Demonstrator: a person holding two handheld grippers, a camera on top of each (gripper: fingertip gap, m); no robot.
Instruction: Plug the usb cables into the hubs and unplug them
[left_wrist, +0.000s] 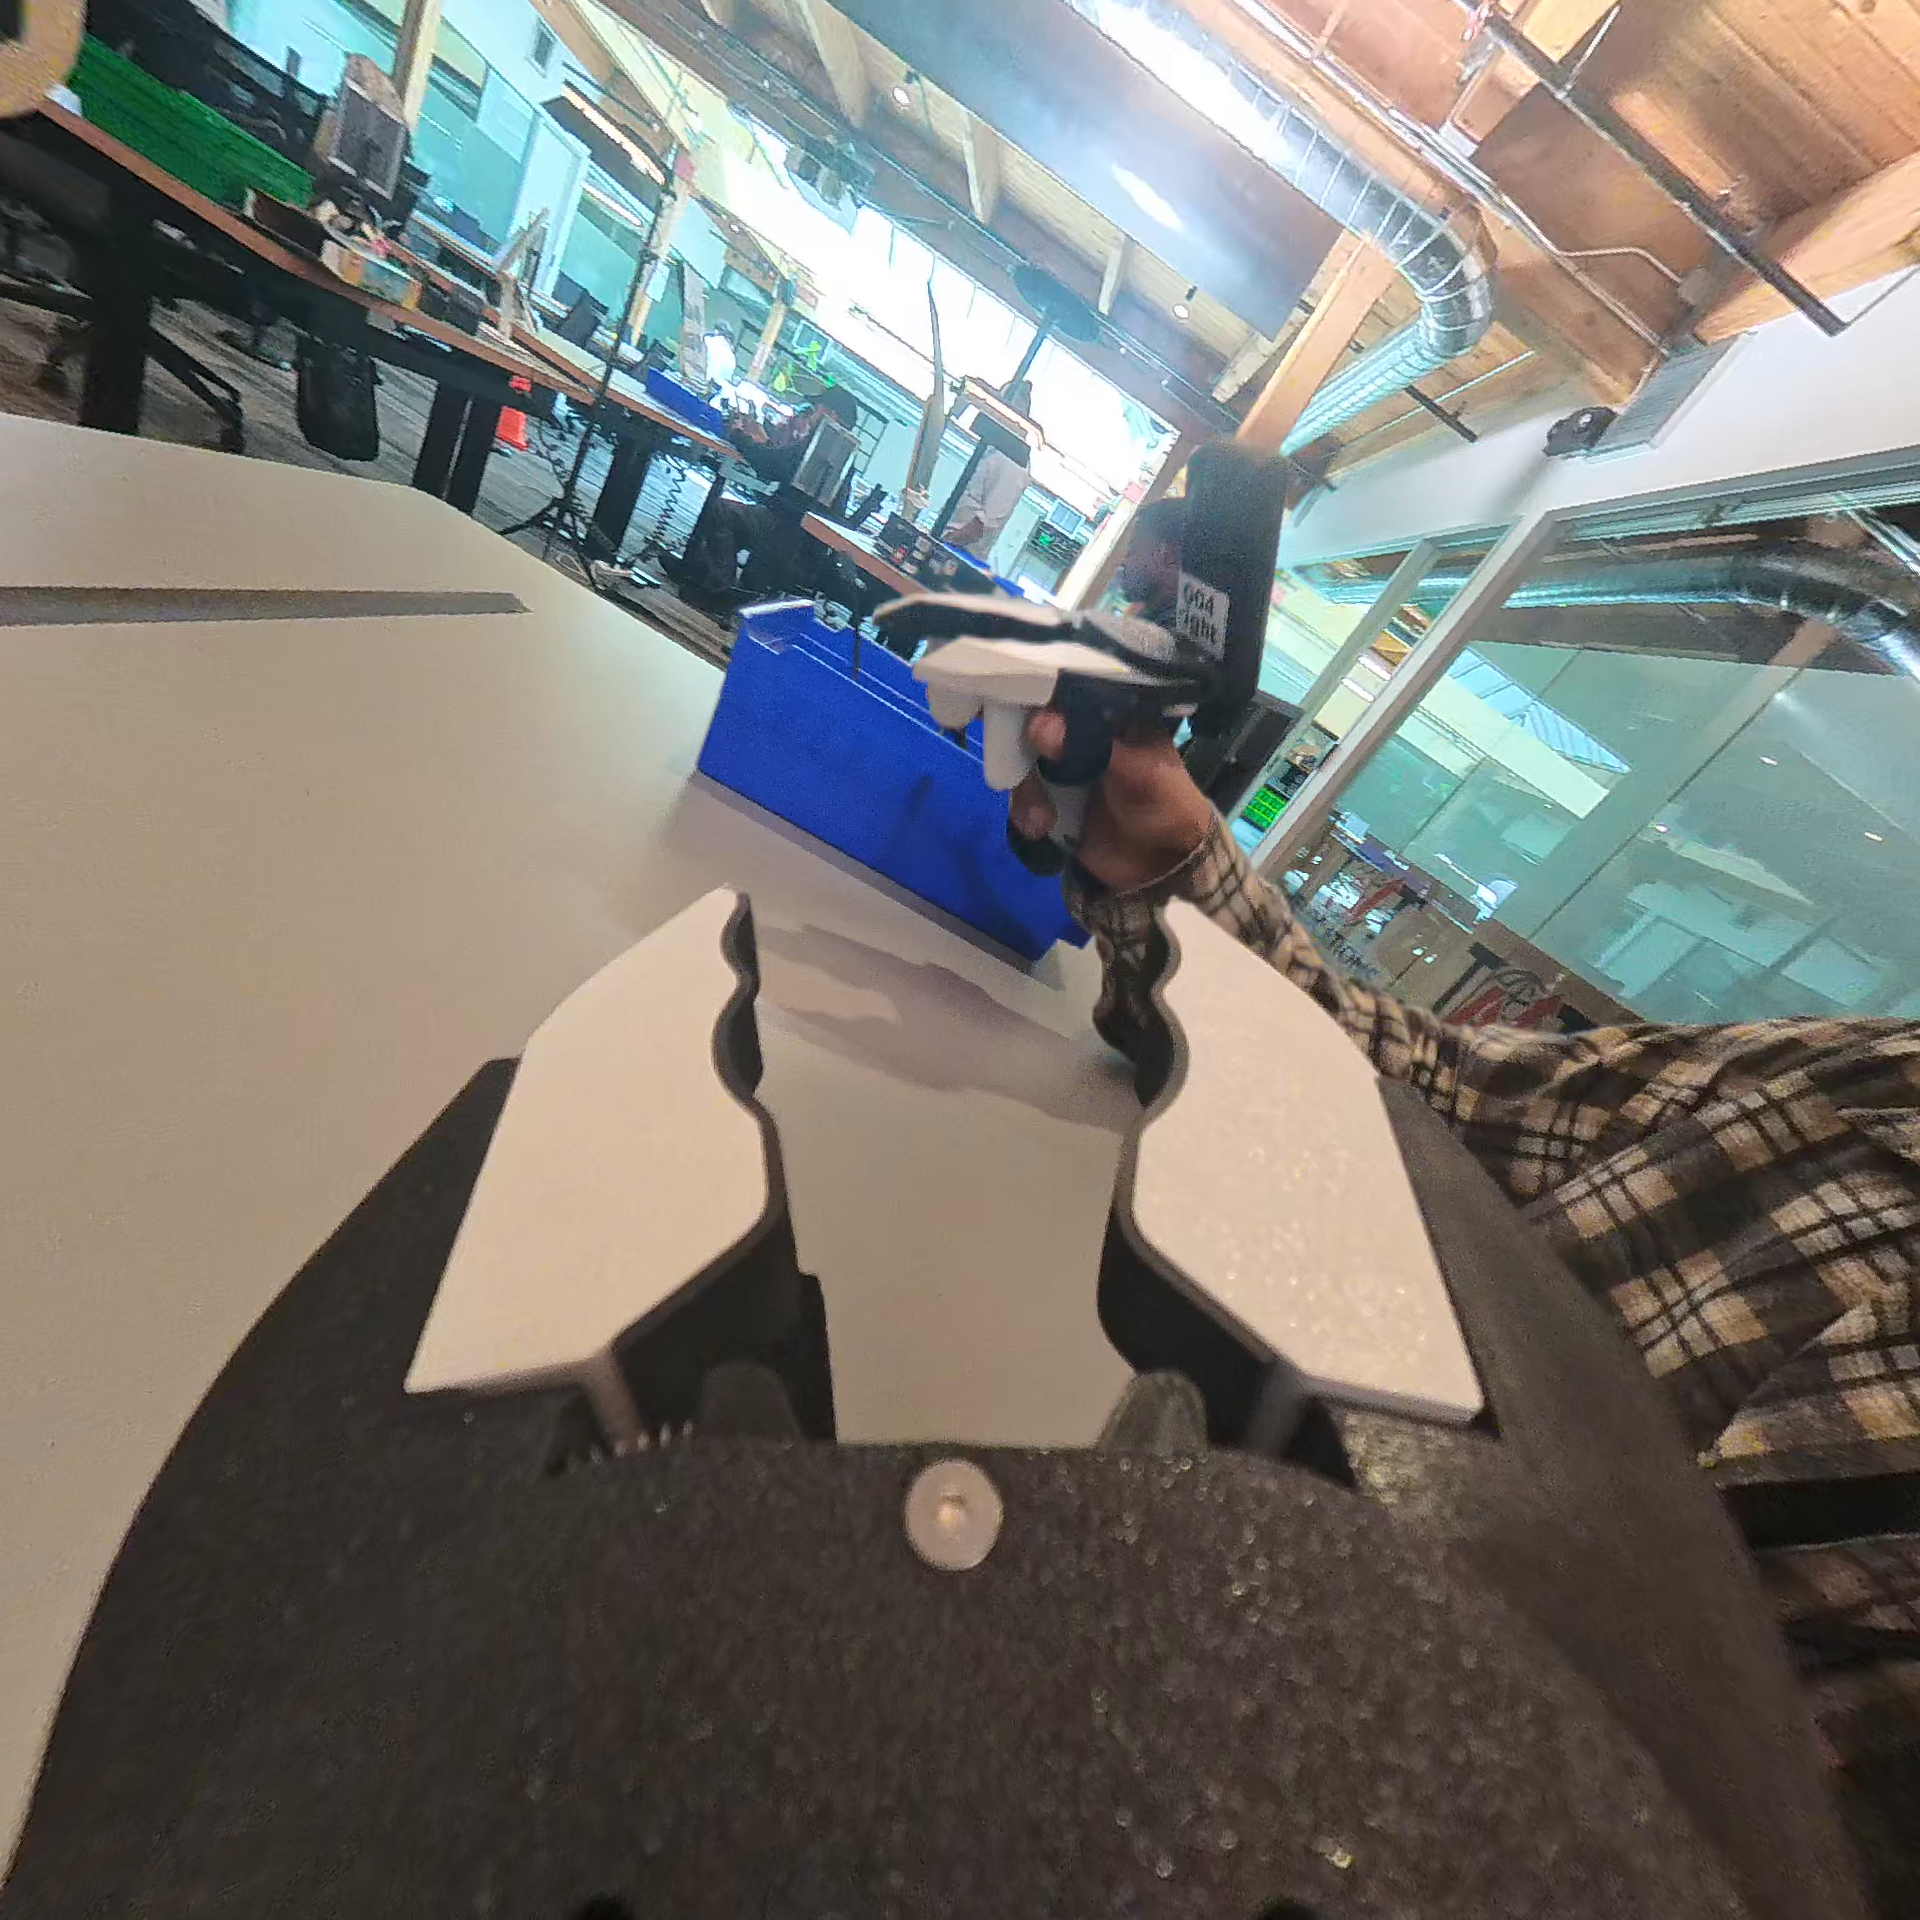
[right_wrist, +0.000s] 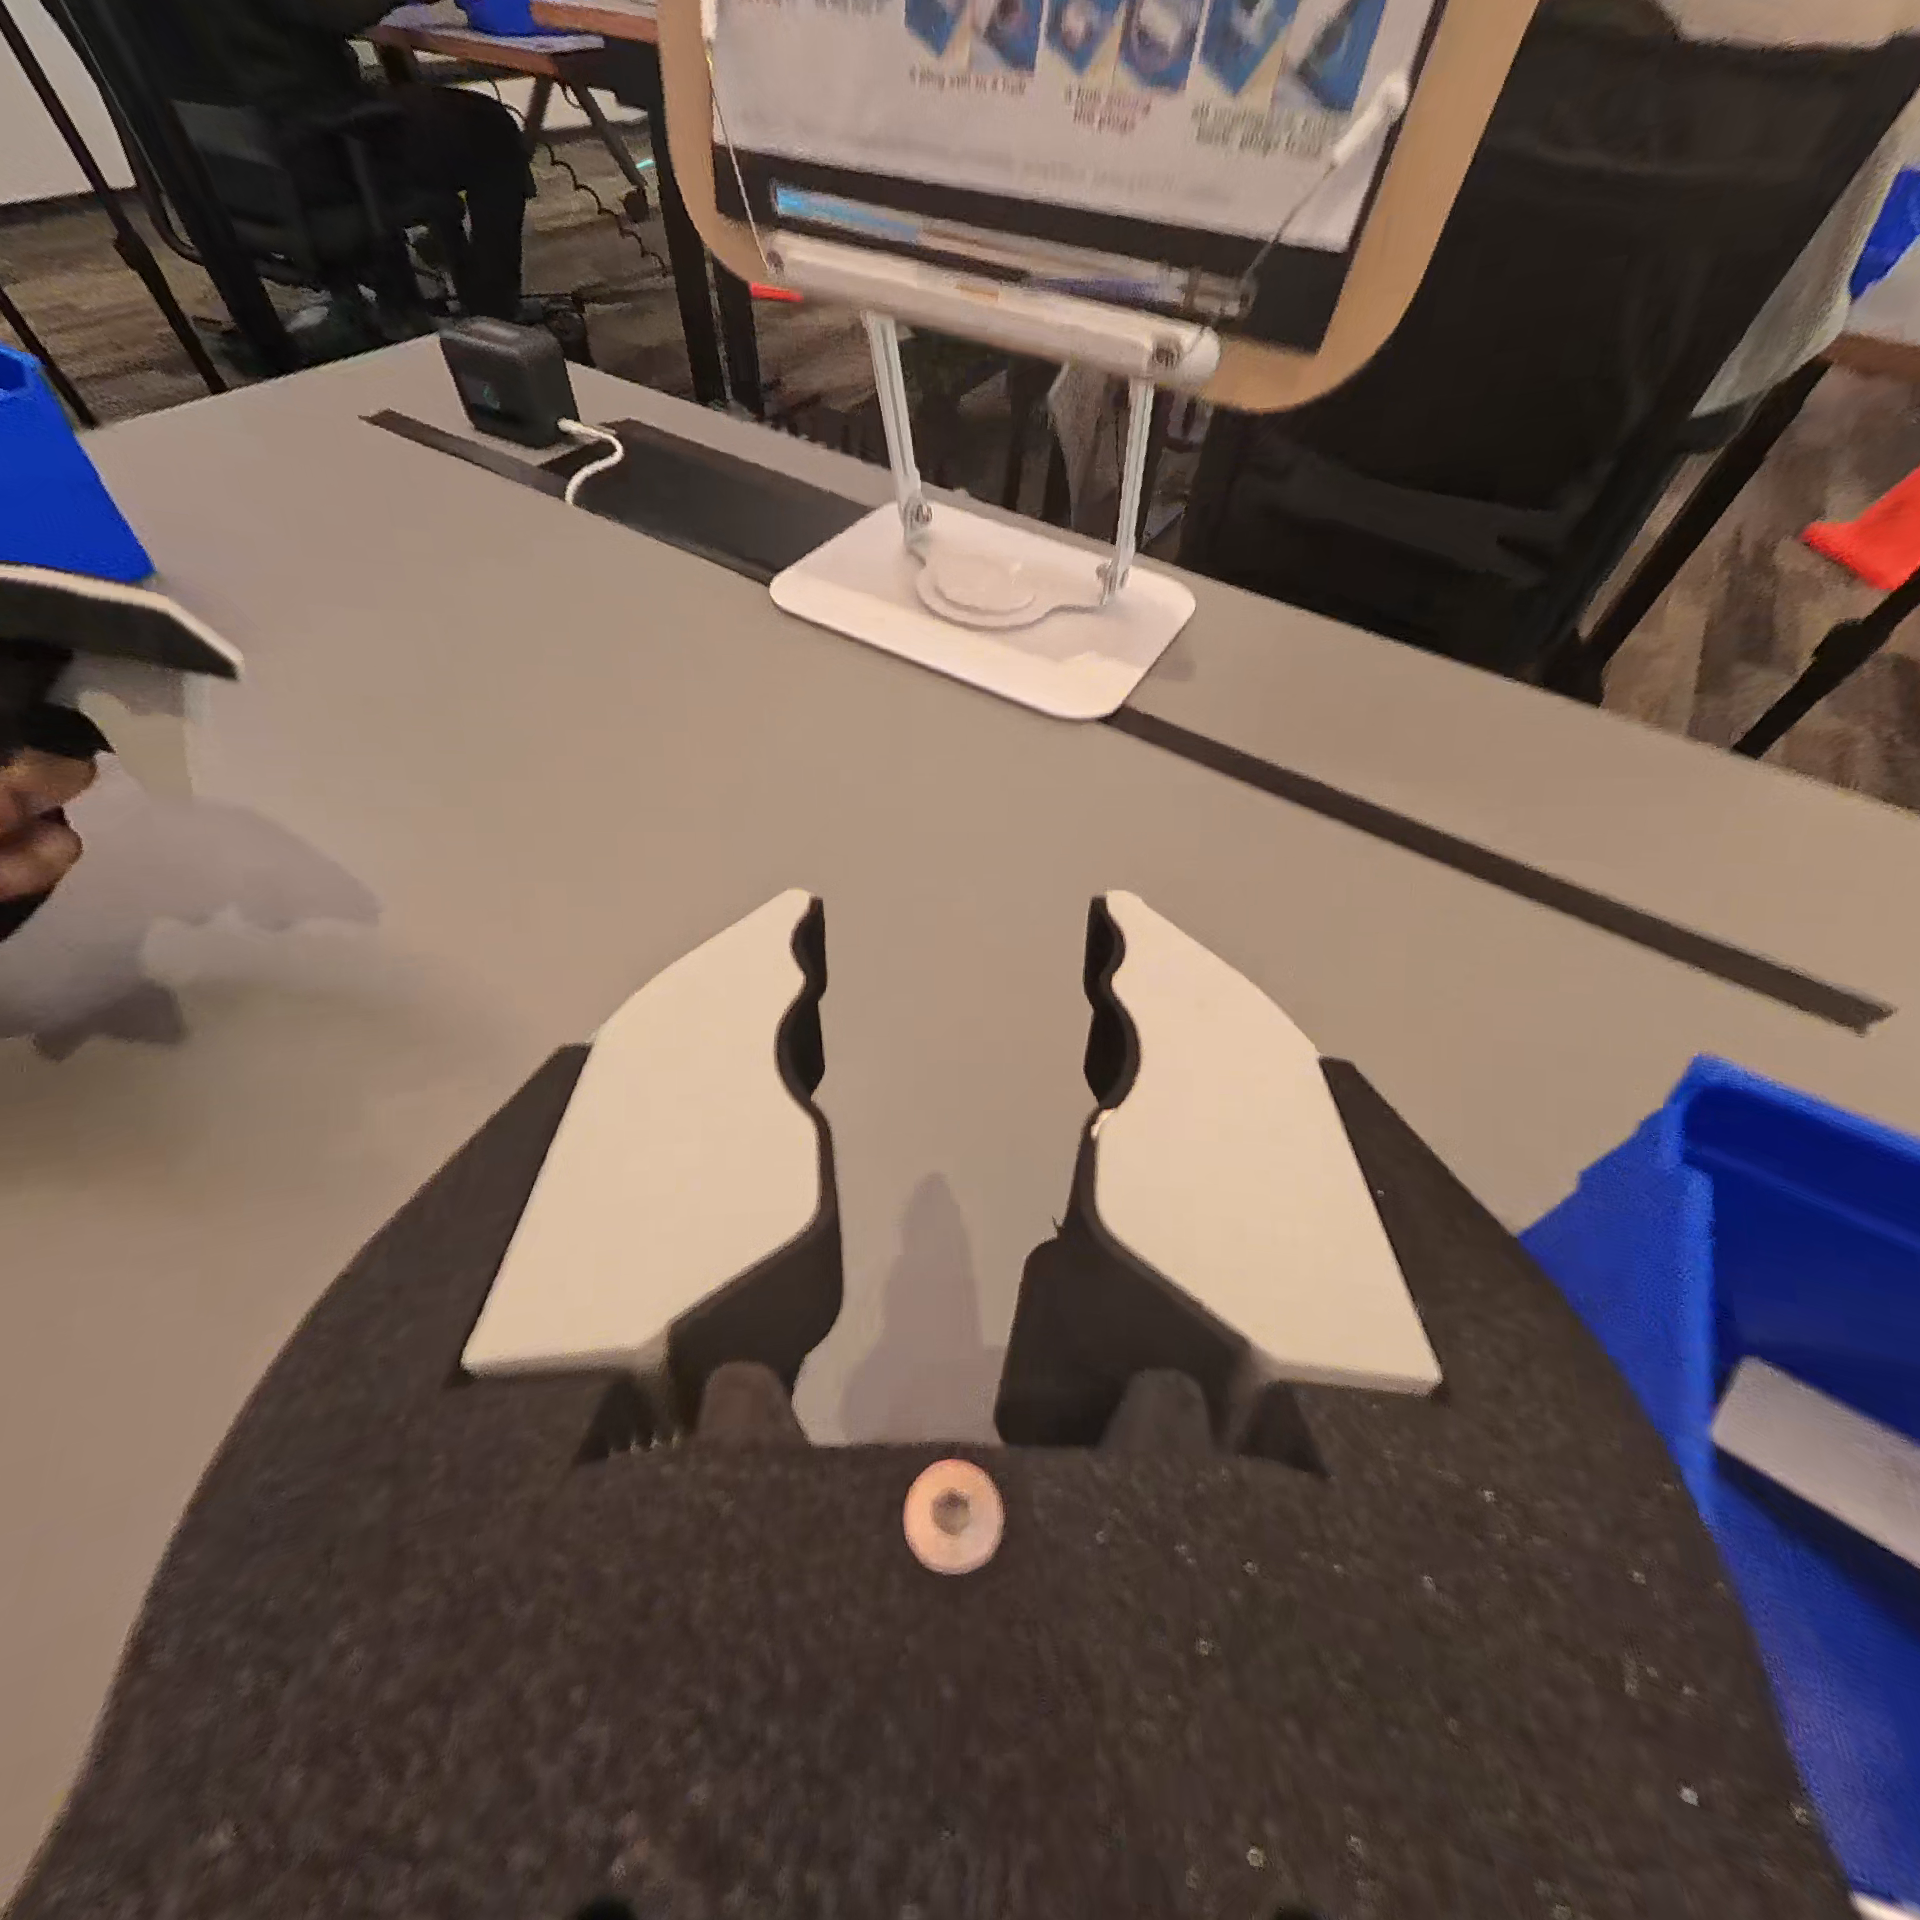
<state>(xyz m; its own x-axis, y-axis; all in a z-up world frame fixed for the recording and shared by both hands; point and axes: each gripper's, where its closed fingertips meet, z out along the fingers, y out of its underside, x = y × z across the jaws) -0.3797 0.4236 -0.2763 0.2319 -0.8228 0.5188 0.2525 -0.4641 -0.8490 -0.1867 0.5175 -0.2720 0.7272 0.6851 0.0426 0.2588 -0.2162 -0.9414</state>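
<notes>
No USB cable or hub shows clearly in either view. My left gripper (left_wrist: 951, 935) is open and empty, low over the pale table (left_wrist: 312, 831). My right gripper (right_wrist: 956, 914) is open and empty above the grey table (right_wrist: 623, 727). In the left wrist view the right gripper (left_wrist: 935, 644) is held by a hand in a plaid sleeve (left_wrist: 1558, 1195), above a blue bin (left_wrist: 862, 790). Part of the left gripper (right_wrist: 114, 634) shows at the left edge of the right wrist view.
A blue bin (right_wrist: 1766, 1299) with a pale flat item (right_wrist: 1818, 1455) inside sits at the right. Another blue bin (right_wrist: 52, 488) is far left. A white stand (right_wrist: 987, 613) holds a screen. A small black device (right_wrist: 509, 374) has a white cable (right_wrist: 592, 457) plugged in. A black strip (right_wrist: 1455, 862) crosses the table. There is about 20 cm between the tips of the two grippers.
</notes>
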